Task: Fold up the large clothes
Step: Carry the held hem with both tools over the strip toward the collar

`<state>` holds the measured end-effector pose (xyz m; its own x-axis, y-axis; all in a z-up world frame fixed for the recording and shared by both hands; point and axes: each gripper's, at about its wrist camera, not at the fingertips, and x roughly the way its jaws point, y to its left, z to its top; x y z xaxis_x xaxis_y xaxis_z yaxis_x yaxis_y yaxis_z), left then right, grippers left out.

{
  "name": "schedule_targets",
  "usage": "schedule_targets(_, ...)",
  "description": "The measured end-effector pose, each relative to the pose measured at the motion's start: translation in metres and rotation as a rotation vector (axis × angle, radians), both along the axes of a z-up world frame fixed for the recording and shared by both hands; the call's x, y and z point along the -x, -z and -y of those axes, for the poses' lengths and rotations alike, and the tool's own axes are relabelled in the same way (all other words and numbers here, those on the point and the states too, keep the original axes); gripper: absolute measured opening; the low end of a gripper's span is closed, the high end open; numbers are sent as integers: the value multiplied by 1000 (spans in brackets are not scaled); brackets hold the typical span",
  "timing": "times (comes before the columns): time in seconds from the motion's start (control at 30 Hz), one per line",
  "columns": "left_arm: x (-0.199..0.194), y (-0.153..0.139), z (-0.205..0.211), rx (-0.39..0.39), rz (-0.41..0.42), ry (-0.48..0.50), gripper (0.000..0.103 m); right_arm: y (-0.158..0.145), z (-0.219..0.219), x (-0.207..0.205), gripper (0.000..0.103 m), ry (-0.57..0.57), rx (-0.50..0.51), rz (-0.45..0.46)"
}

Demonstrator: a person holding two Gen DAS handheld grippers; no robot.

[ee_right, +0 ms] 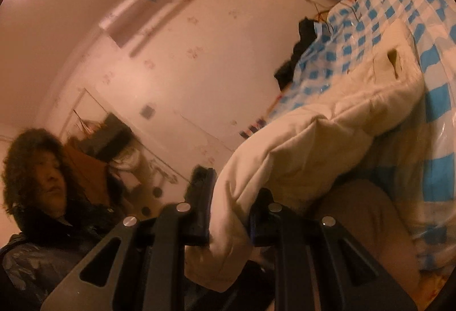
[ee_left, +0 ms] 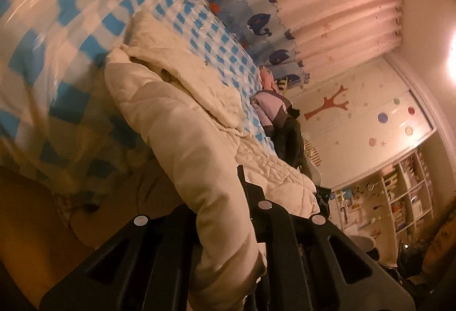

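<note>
A large cream quilted coat (ee_left: 176, 111) lies across a bed with a blue and white checked cover (ee_left: 71, 34). My left gripper (ee_left: 225, 214) is shut on a thick fold of the coat, which runs up from between its fingers. In the right wrist view the same coat (ee_right: 327, 134) is lifted off the bed, and my right gripper (ee_right: 228, 202) is shut on another bunched part of it. A pocket slit (ee_right: 394, 59) shows on the coat's upper part. The cloth hides the left finger of the left gripper.
A pile of pink, purple and dark clothes (ee_left: 273, 108) lies at the far end of the bed. A whale-print curtain (ee_left: 256, 20) hangs behind it. A bookshelf (ee_left: 399, 197) stands by the wall. The person (ee_right: 48, 177) stands left of the right gripper.
</note>
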<state>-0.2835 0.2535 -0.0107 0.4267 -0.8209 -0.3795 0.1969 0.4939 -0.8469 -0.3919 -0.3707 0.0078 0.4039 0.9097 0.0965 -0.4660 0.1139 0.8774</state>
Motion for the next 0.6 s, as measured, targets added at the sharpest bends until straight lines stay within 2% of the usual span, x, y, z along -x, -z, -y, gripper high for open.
schedule_targets(0.13, -1, 35, -32, 109, -71, -93, 7, 19, 12, -11, 20, 52, -110, -22)
schedule_targets(0.2, -6, 40, -38, 150, -65, -121, 7, 15, 17, -25, 20, 72, -136, -16)
schedule_targets(0.43, -64, -8, -31, 186, 34, -157, 7, -16, 30, -91, 20, 120, -127, 18)
schedule_targets(0.6, -127, -30, -23, 214, 40, -184, 7, -24, 41, -137, 20, 183, -120, -10)
